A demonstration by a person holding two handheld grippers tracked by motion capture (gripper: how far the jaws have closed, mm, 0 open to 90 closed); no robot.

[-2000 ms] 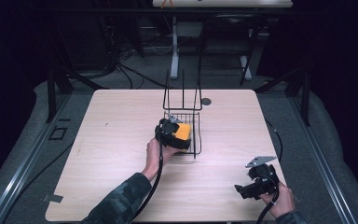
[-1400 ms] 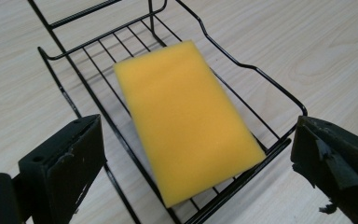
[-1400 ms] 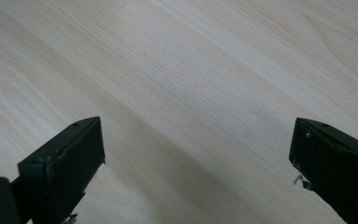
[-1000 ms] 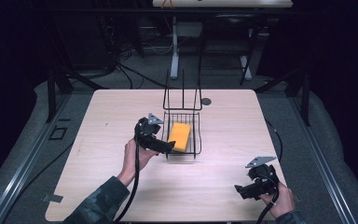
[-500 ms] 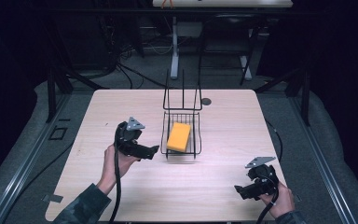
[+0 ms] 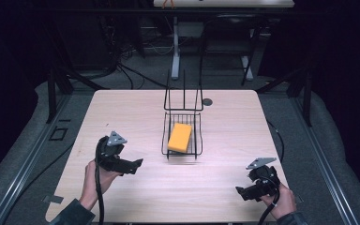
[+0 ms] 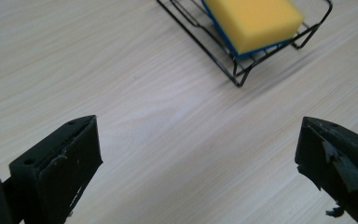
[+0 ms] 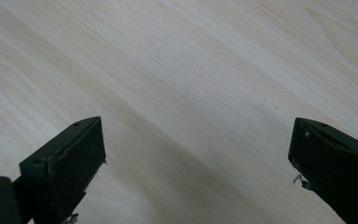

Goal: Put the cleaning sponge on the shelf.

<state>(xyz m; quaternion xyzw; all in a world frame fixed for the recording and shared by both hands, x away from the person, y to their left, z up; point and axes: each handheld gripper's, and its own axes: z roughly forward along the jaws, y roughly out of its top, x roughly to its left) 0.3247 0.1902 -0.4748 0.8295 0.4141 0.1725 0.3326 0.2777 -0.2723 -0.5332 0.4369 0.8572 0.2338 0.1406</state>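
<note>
A yellow sponge (image 6: 179,137) with a blue underside lies inside the black wire basket (image 6: 164,140) at the table's middle. My left gripper (image 6: 138,164) stands open to the left of the basket, apart from it, held low over the wood with nothing between its fingers. In the left gripper view the sponge (image 7: 254,21) and the basket's corner (image 7: 235,74) sit ahead at upper right, beyond the left gripper (image 7: 198,154). My right gripper (image 6: 239,192) is open near the front right edge; its jaws have just closed a little, over bare wood (image 8: 198,154).
The basket's tall wire back (image 6: 183,96) rises behind the sponge. A small dark round disc (image 6: 207,101) sits on the table just right of it. The light wooden table (image 6: 122,112) ends close in front of both hands.
My left gripper let go of the sponge in the basket, then drew back to the left and toward the front edge, open. The right gripper has stayed where it was.
</note>
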